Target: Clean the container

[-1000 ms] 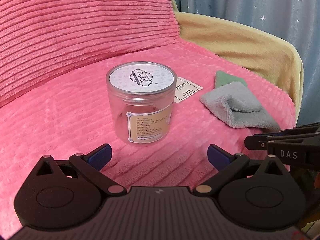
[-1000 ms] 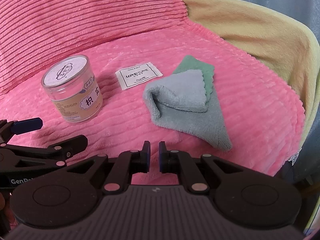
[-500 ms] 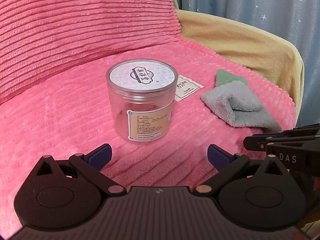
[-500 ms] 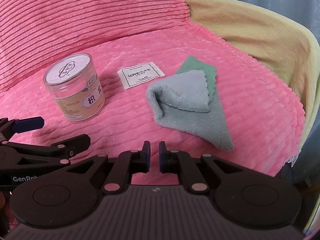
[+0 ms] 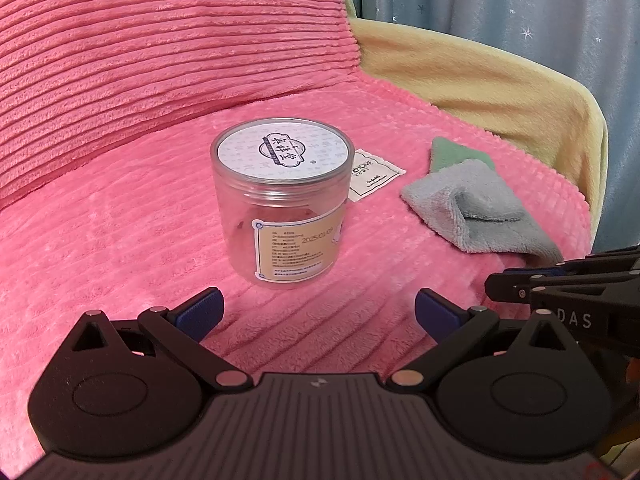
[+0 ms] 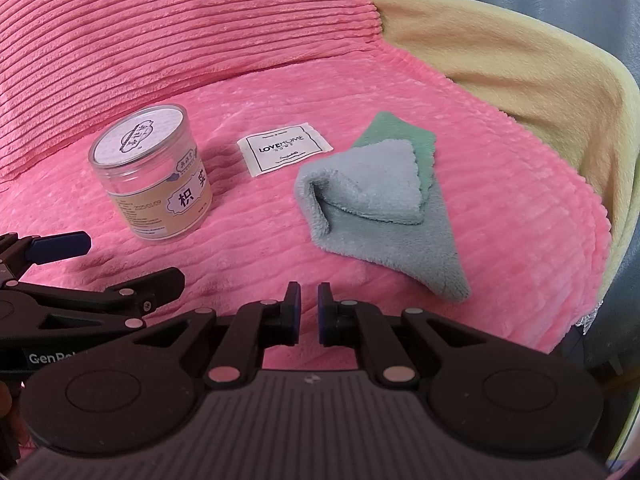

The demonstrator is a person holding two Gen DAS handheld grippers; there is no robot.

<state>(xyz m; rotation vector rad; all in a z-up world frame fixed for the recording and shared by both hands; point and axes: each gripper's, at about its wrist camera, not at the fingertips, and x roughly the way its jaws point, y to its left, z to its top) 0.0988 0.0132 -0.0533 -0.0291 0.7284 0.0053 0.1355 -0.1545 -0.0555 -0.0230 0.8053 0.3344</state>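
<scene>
While left tongs gape, jar stands untouched.

Ribbed pink plush blanket covering the seat and backrest. Clear round plastic jar with a white patterned lid bearing a dark emblem, and a tan paper label (black characters on a white panel). White rectangular fabric tag with black lettering and border. Folded grey fleece cloth over a green one. Pale yellow throw; blue curtain with white stars.
</scene>
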